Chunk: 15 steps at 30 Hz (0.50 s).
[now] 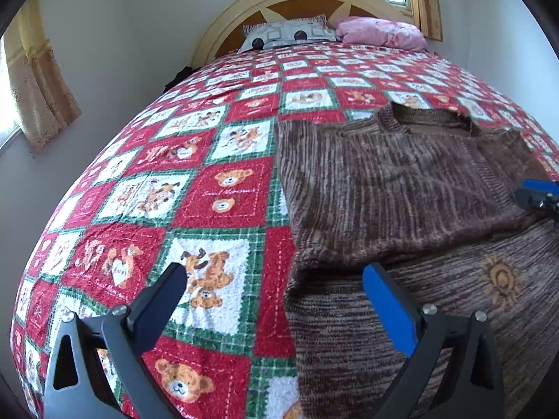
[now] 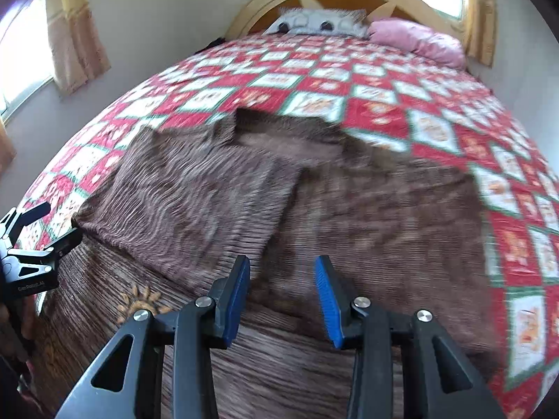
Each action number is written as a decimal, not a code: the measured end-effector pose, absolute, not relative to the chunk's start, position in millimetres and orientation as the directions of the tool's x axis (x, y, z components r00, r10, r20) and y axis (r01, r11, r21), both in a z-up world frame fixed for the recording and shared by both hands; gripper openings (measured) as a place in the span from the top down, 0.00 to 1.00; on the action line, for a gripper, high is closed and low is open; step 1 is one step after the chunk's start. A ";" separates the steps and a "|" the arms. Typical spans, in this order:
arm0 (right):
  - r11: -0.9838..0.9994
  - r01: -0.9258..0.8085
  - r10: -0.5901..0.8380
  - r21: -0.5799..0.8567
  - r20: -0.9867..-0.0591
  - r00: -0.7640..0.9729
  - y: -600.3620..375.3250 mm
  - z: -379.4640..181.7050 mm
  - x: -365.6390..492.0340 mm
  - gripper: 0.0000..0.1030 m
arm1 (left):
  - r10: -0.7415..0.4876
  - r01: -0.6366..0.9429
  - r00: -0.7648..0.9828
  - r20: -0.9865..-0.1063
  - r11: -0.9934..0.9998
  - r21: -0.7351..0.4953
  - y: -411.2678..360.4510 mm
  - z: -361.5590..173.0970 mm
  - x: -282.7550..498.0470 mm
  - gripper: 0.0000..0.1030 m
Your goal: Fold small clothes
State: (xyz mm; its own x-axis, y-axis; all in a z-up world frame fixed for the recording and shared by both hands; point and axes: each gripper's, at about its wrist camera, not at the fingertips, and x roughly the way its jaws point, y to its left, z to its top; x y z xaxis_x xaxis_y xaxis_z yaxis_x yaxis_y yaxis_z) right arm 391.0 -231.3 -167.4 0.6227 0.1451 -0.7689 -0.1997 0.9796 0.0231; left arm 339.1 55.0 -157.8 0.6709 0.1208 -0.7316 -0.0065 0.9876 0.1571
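On the bed's teddy-bear quilt [image 1: 216,188] the brown knit sweater [image 1: 401,181] lay partly folded, looking soft, limp and light, best pinched at a hem corner, while both the left tool [image 1: 276,279] and right tool [image 2: 283,269] hung released above it.

- A brown striped knit sweater [image 2: 244,188] lies flat on a red, white and green teddy-bear patchwork quilt [image 2: 401,111].
- The right gripper [image 2: 283,279] hovers above the sweater, blue-padded jaws apart, gripping nothing.
- The black left gripper [image 2: 45,223] shows at the left edge.
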 end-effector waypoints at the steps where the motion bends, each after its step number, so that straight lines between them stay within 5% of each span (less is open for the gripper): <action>1: 0.985 -0.173 0.113 0.001 -0.763 0.637 -241.5 -164.0 389.4 0.61 | 0.112 -0.002 0.673 -0.731 0.989 0.150 53.8 -156.1 338.1 0.00; 15: 0.997 -0.056 0.071 0.046 -0.789 0.611 -301.1 -173.9 373.6 0.60 | 0.097 0.027 0.676 -0.731 0.987 0.156 31.6 -149.5 333.8 0.00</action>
